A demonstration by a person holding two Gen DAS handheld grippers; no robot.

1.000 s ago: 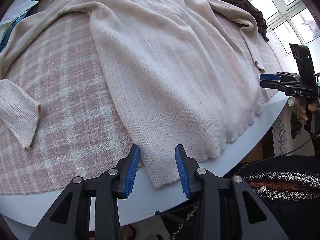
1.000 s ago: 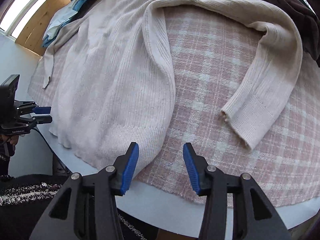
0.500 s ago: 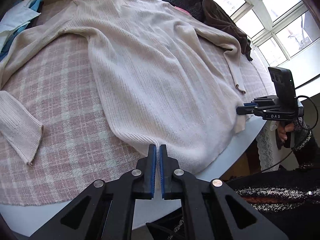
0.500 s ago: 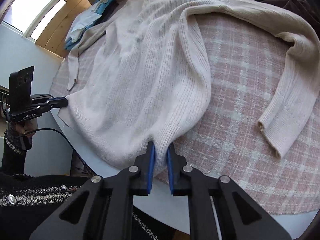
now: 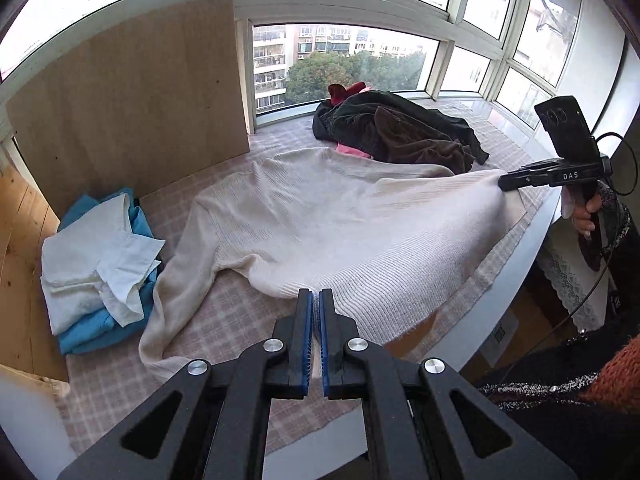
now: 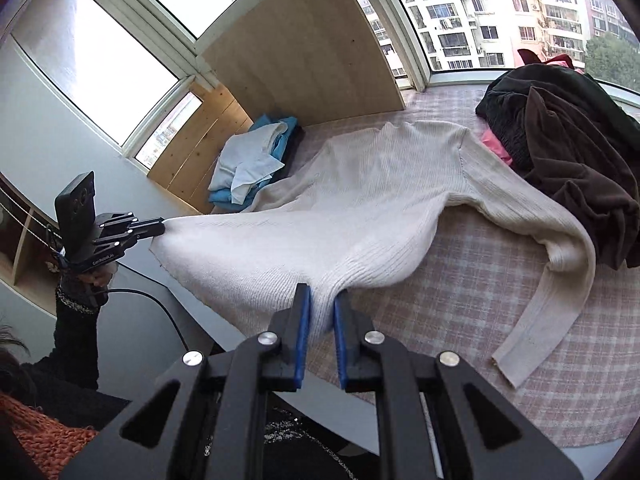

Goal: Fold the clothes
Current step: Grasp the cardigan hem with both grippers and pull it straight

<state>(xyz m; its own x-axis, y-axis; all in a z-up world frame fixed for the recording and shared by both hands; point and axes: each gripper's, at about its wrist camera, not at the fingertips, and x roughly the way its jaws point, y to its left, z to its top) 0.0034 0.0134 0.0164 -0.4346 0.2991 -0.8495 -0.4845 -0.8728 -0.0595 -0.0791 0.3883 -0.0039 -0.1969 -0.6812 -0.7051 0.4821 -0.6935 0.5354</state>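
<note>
Sweater (image 5: 320, 224) hem lifted off the near edge of the checked cloth (image 6: 460, 280), one bottom corner clenched in each of my grippers.

My left gripper (image 5: 316, 320) and right gripper (image 6: 320, 320) pinch the hem wide apart so the knit hangs taut between them; shoulders and both sleeves lie on the cloth, toward the folded pile (image 5: 100, 260) and dark heap (image 6: 560, 140) at the far corners, which I judge suits carrying the hem over to the collar.
</note>
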